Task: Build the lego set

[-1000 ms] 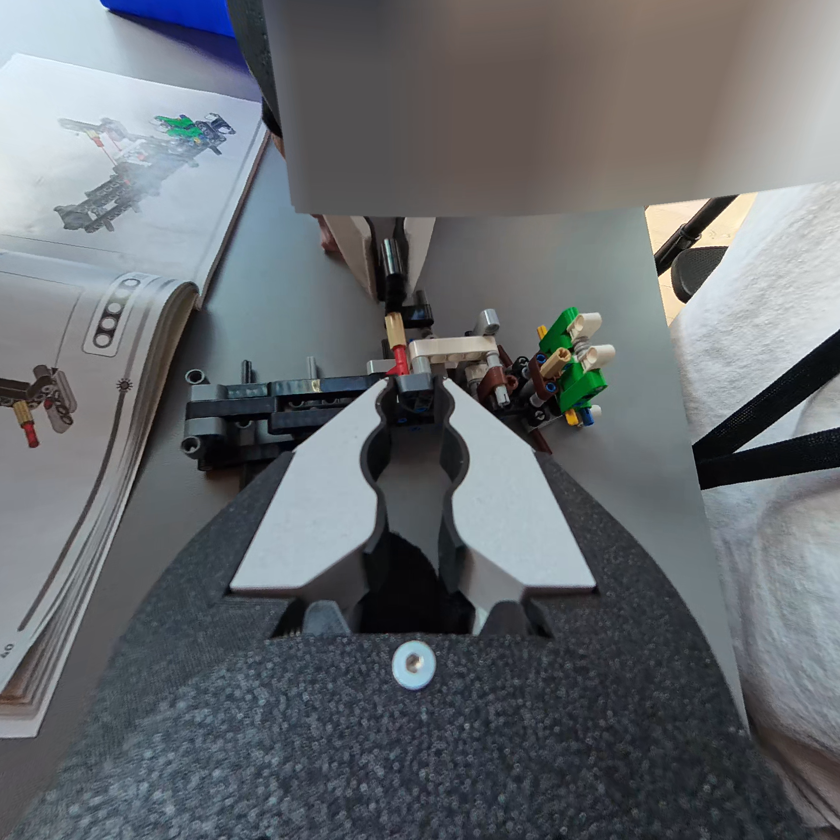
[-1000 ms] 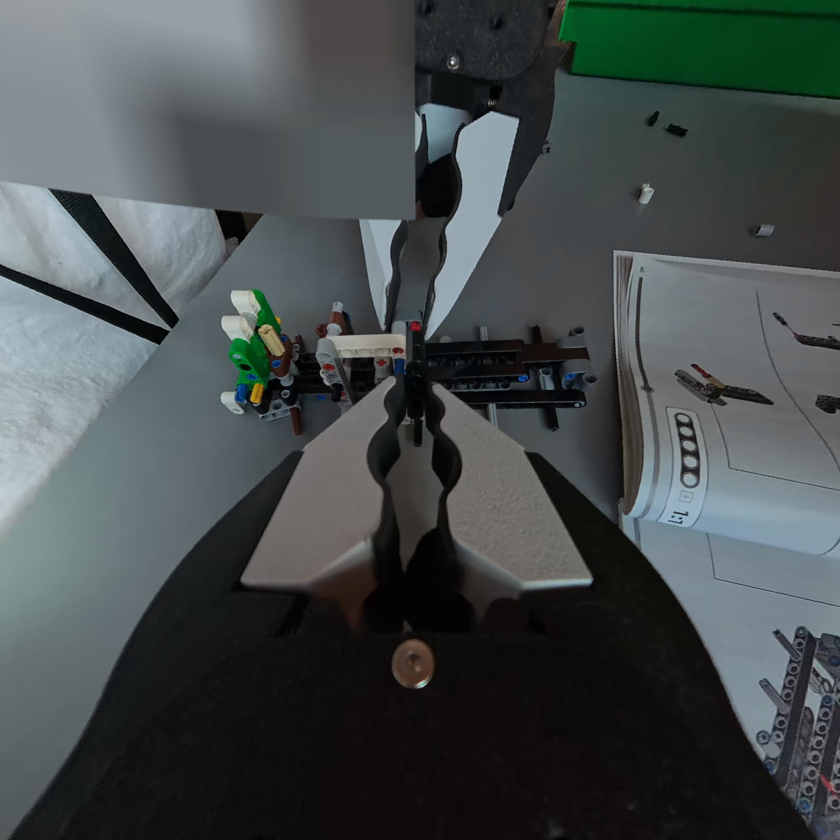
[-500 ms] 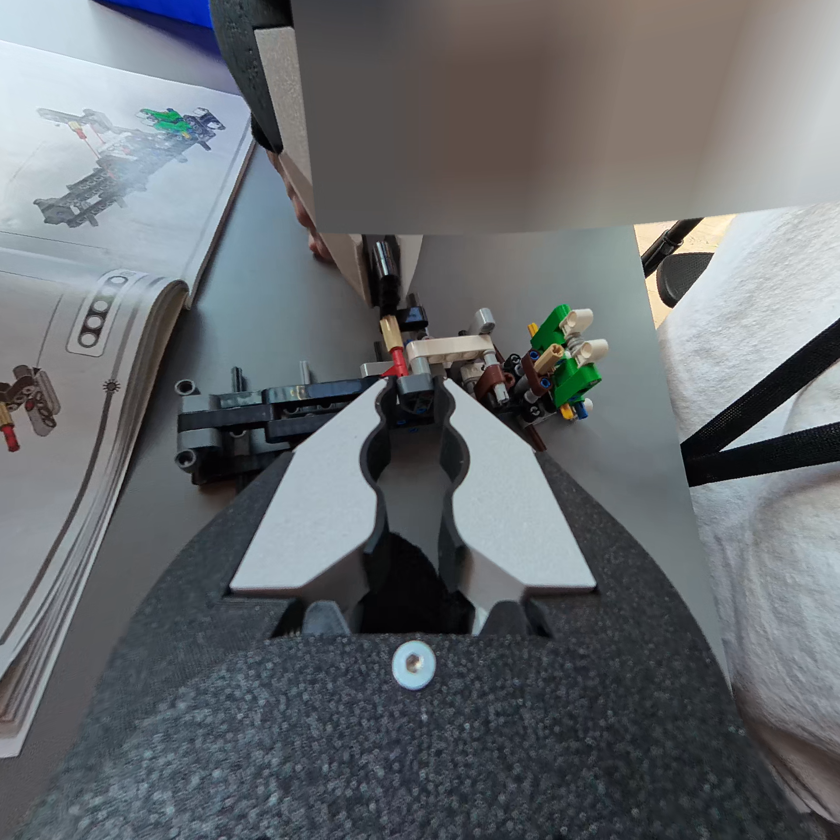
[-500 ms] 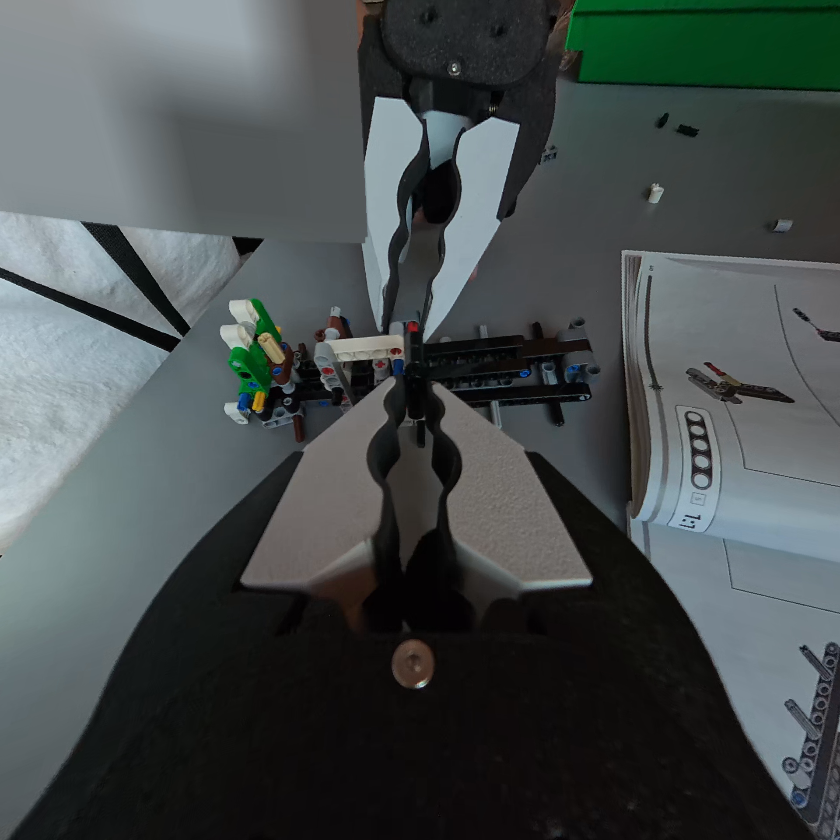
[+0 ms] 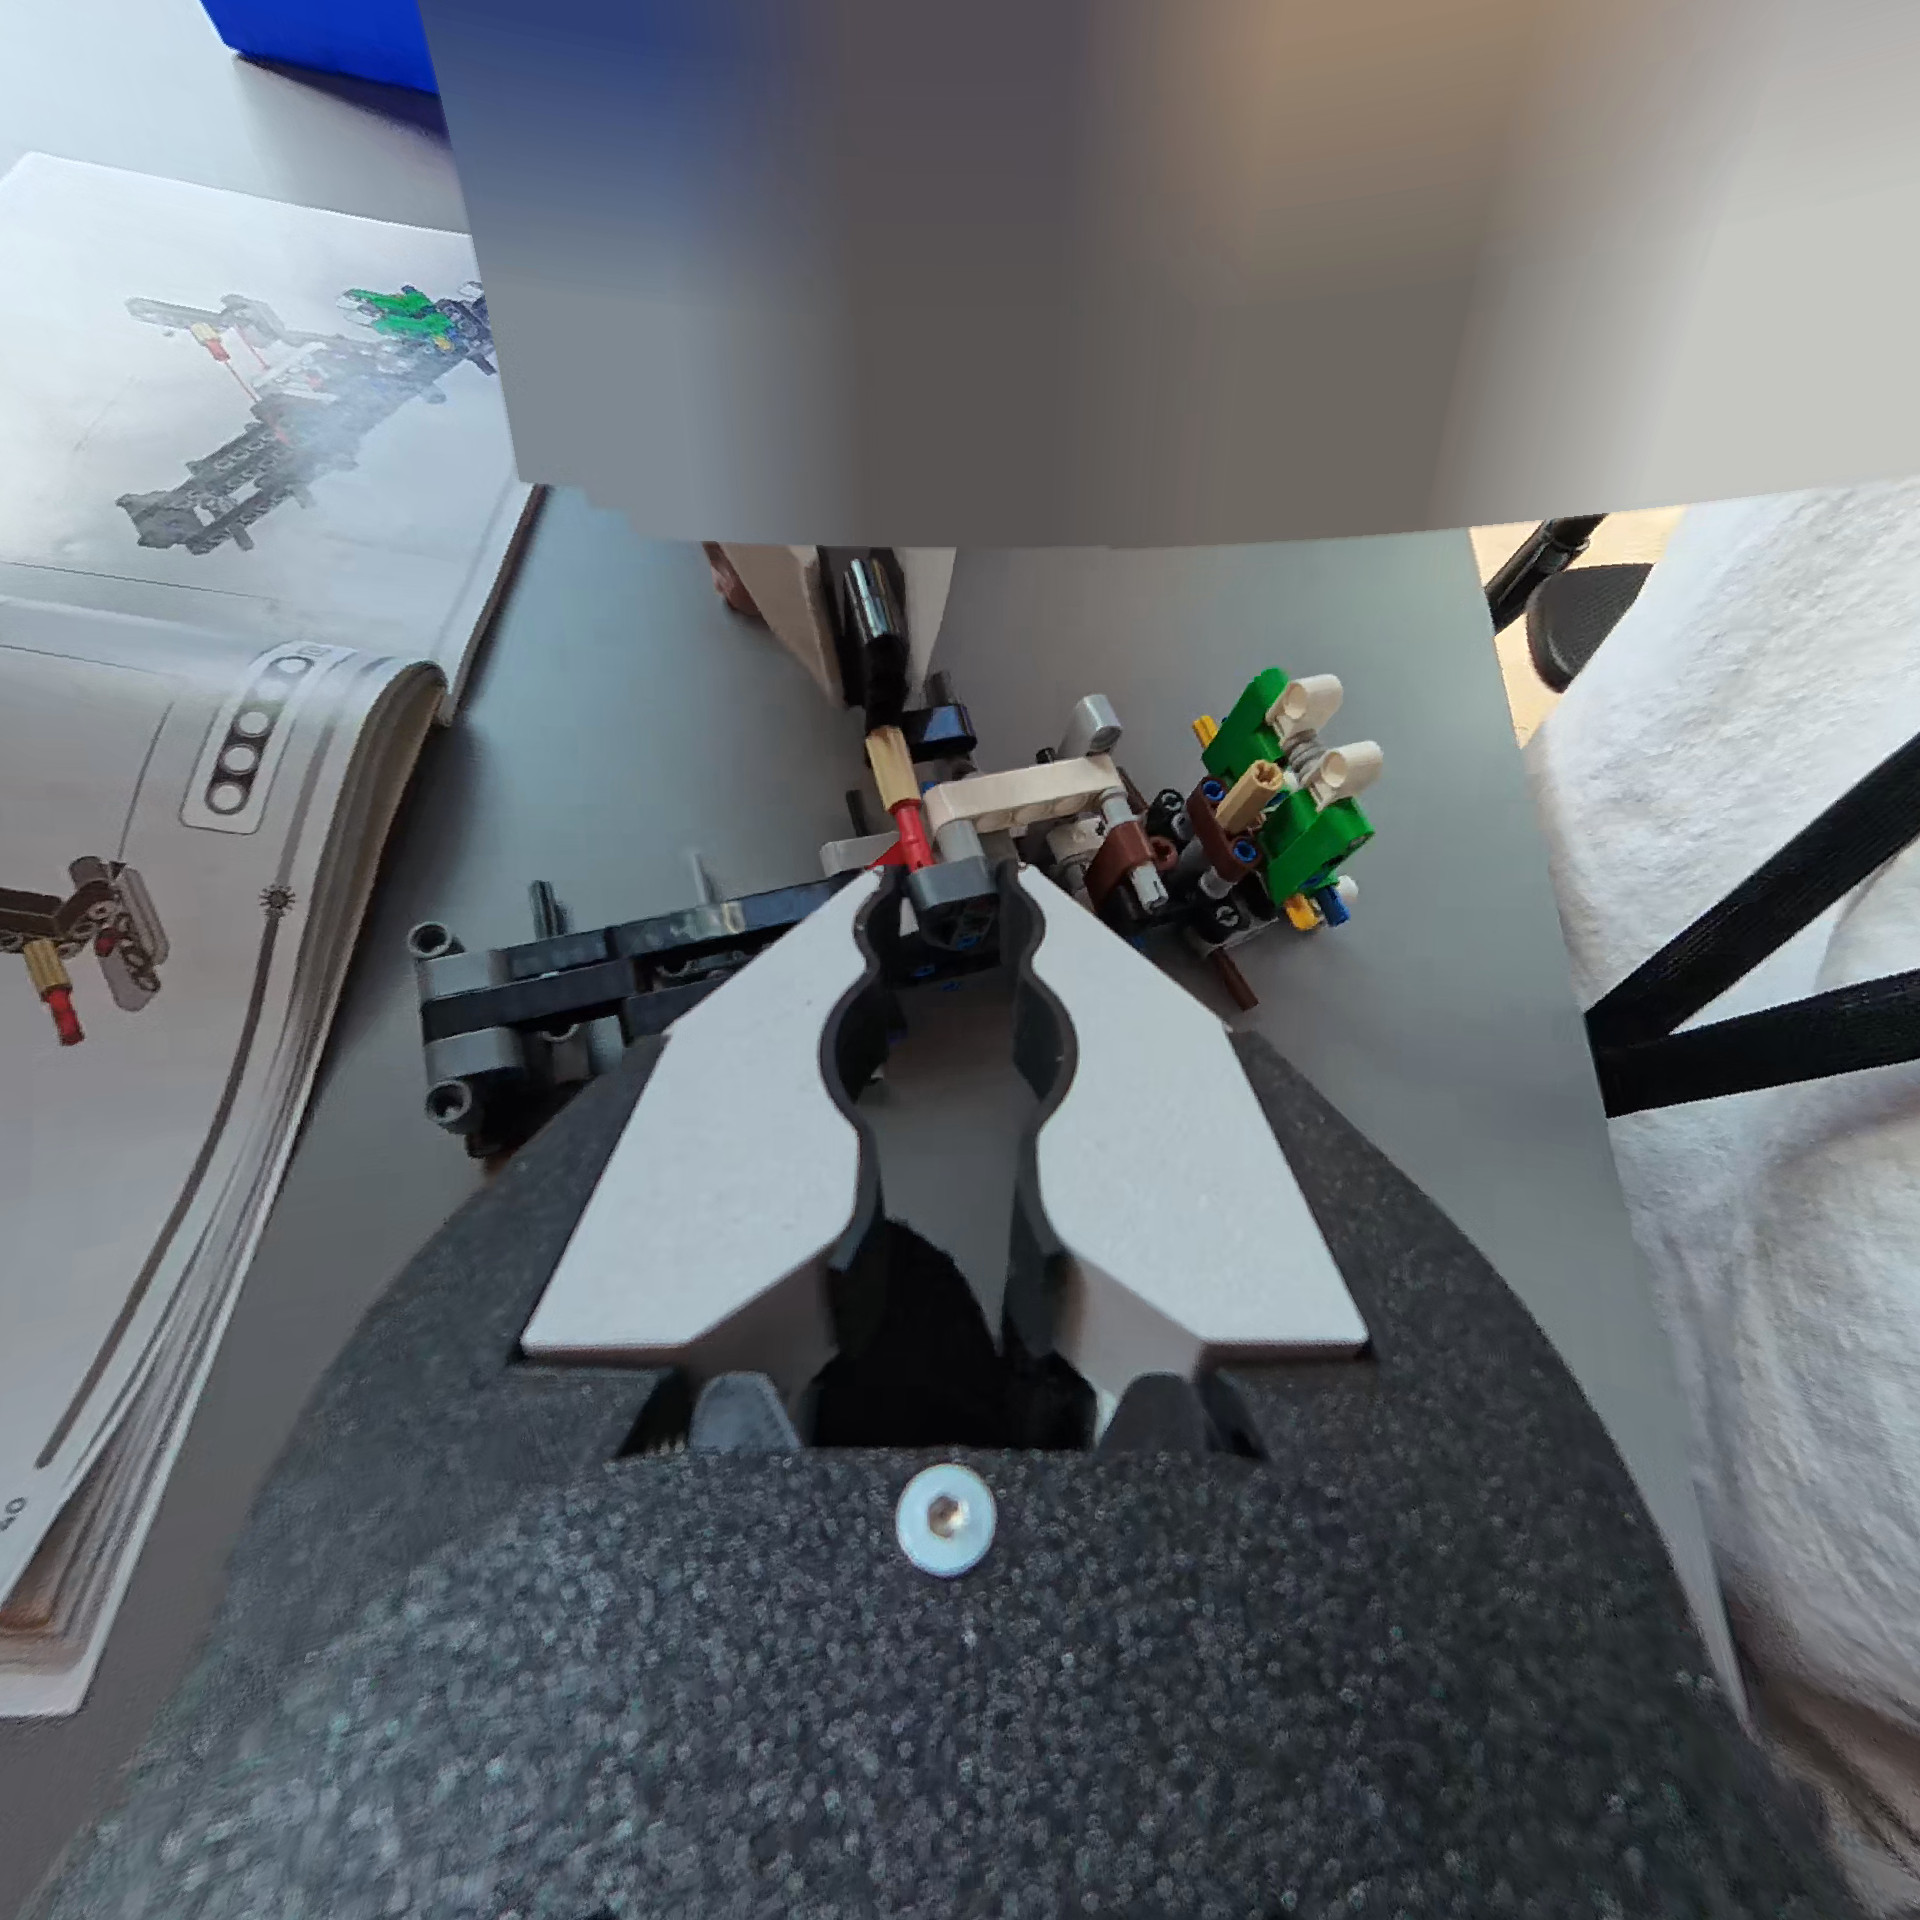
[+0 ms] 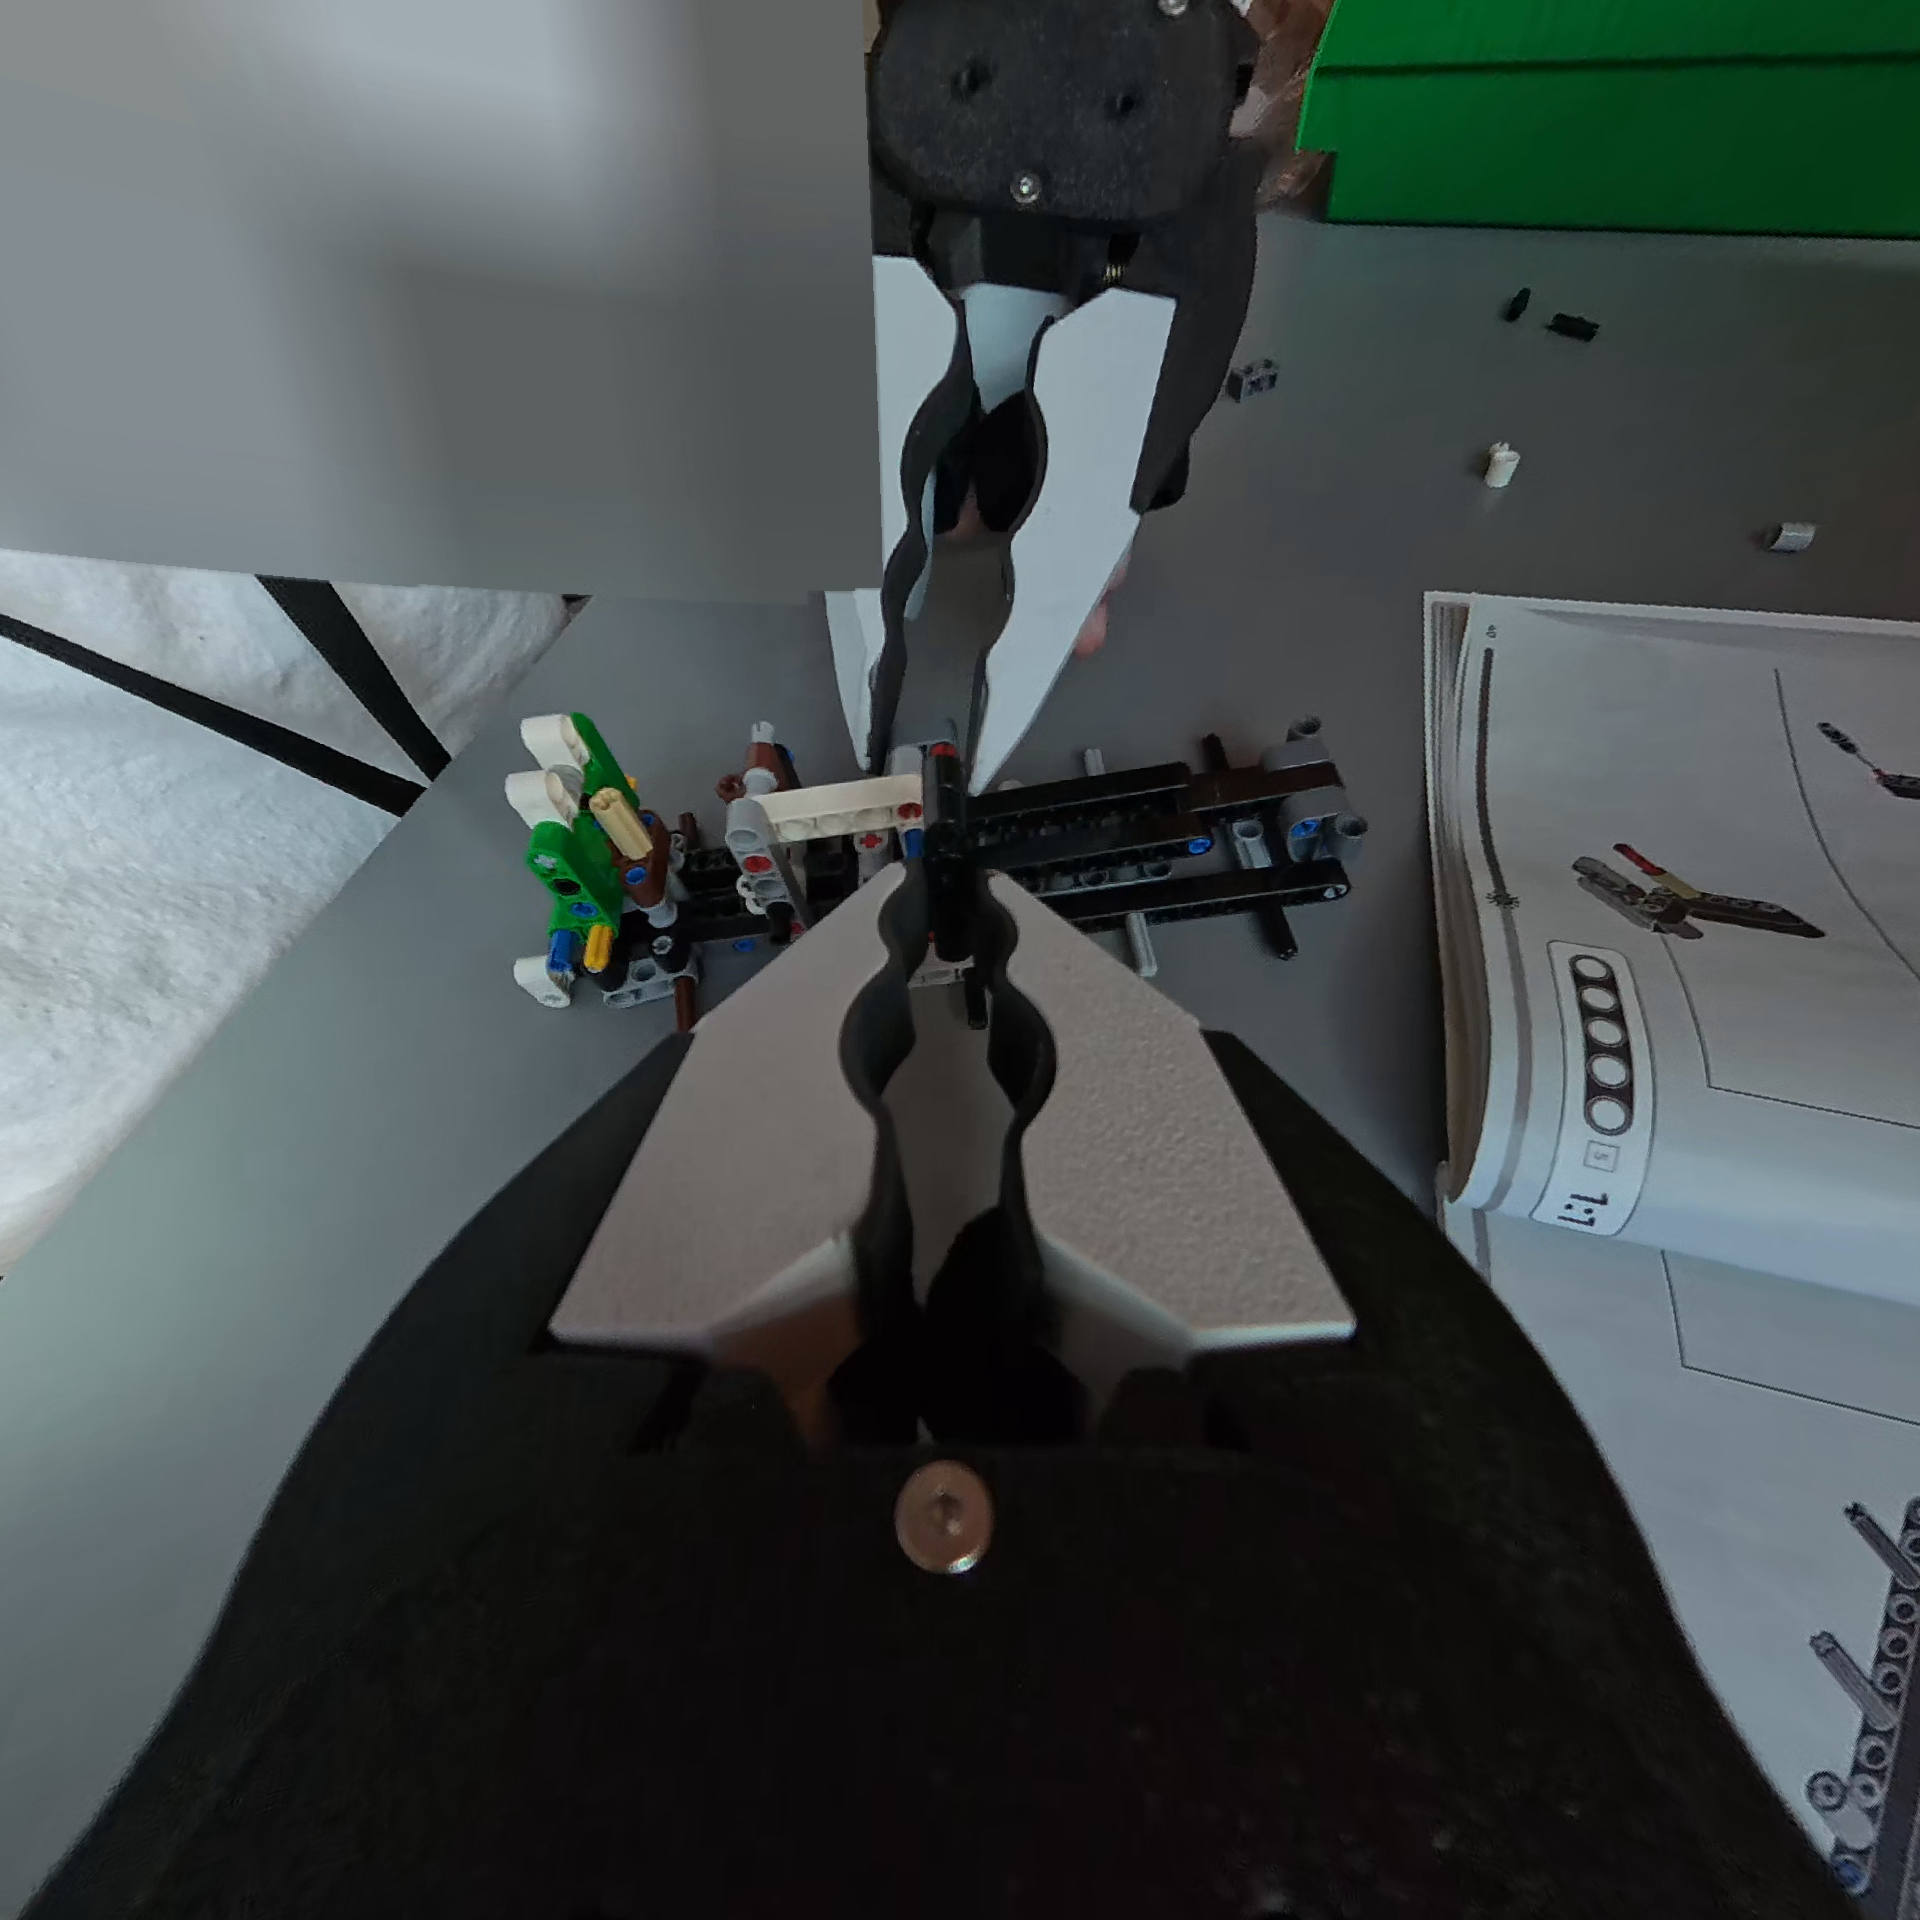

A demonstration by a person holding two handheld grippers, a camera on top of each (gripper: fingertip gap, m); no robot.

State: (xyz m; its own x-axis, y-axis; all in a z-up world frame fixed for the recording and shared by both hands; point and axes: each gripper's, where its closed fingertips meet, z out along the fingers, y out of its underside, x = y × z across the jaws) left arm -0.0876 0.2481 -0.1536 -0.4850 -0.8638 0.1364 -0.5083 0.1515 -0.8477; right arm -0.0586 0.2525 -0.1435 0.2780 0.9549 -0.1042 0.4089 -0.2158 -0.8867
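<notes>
The lego model [image 5: 582, 966] lies on the grey table: long black beams, a white beam, and a green cluster [image 5: 1288, 810] at one end. My left gripper [image 5: 948, 883] is shut on a grey block in the model's middle. My right gripper [image 6: 945, 883] is shut on a thin black part [image 6: 948, 831], held upright against the model [image 6: 1122, 821] next to the white beam. In the left wrist view this part carries a tan sleeve [image 5: 894, 764] and a red pin whose tip meets the model. The two grippers face each other across the model; the left gripper [image 6: 925, 743] also shows in the right wrist view.
An open instruction booklet [image 5: 208, 727] lies beside the model and also shows in the right wrist view [image 6: 1662, 935]. A green box [image 6: 1610, 104] and a few loose small pieces [image 6: 1496, 462] sit behind. A blue bin [image 5: 312, 42] stands at the far corner. White cloth with black straps [image 5: 1714, 935] lies past the table edge. Only a small space, under 4 cm, lies between the two pairs of fingers.
Both grippers keep their grip and the model stays in place. The right wrist view has shifted, so more of the left gripper's body now shows above the model.
</notes>
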